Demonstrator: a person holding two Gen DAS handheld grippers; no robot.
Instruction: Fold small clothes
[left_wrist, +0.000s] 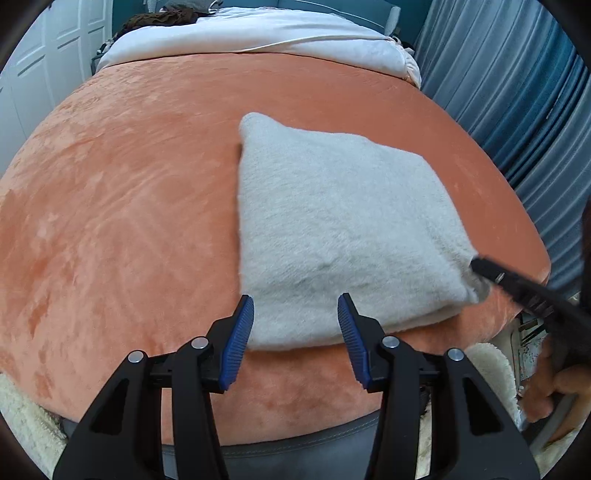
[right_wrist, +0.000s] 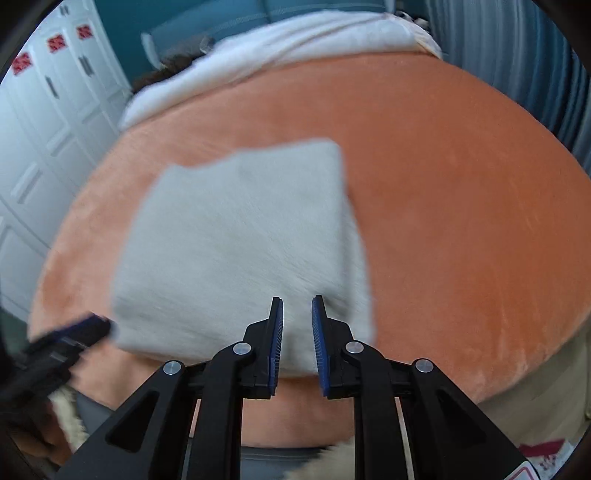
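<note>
A fuzzy light-grey garment, folded into a thick square, lies on an orange blanket. My left gripper is open and empty, its blue pads either side of the garment's near edge. The right gripper's black fingers touch the garment's right near corner in the left wrist view. In the right wrist view the garment lies ahead, and my right gripper is partly open over its near edge, holding nothing. The left gripper shows blurred at the garment's left corner.
The orange blanket covers a bed with white bedding at the far end. Blue curtains hang at the right and white cupboard doors stand at the left. A cream fluffy rug lies by the bed's near edge.
</note>
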